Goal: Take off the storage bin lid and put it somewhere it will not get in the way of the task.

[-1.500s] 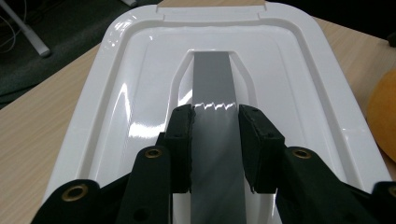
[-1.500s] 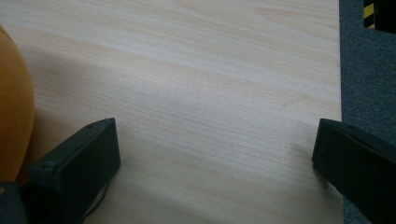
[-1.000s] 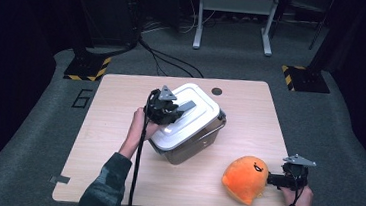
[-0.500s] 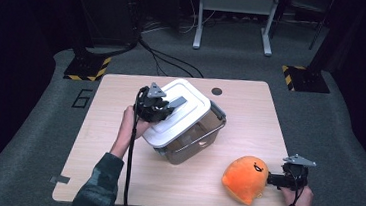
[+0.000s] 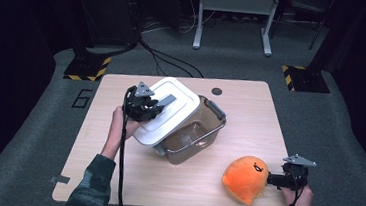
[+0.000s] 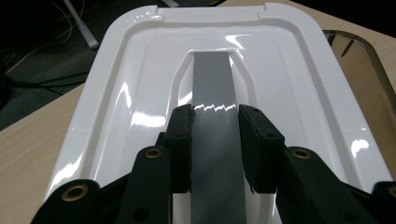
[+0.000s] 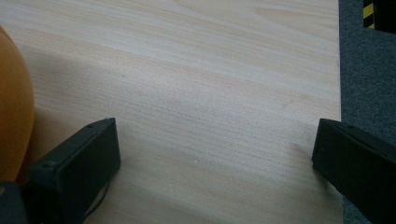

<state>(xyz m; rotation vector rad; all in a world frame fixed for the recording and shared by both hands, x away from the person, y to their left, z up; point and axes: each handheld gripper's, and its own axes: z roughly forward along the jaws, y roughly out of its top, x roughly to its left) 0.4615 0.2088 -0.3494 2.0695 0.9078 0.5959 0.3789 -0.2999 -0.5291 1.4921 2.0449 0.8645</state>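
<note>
A white lid (image 5: 170,112) with a grey handle strip (image 6: 214,116) is lifted off and tilted over the left side of a clear brownish plastic box (image 5: 193,134) at the table's middle. My left gripper (image 5: 158,106) is shut on the grey handle; in the left gripper view its two pads (image 6: 183,140) press the strip's sides. The box's interior is exposed on its right. An orange plush toy (image 5: 245,179) lies at the front right. Just right of it my right gripper (image 5: 270,180) rests open, its jaws wide apart over bare wood (image 7: 215,116), with the toy's edge (image 7: 14,102) at the left.
The wooden table (image 5: 250,119) has a small dark round hole (image 5: 216,91) near its far edge. Grey carpet surrounds it, with black stand bases marked in yellow-black tape (image 5: 303,78) and cables (image 5: 165,56) beyond the far side.
My left gripper has carried the lid up and to the left, uncovering the right part of the box. The right gripper and the plush toy have stayed put.
</note>
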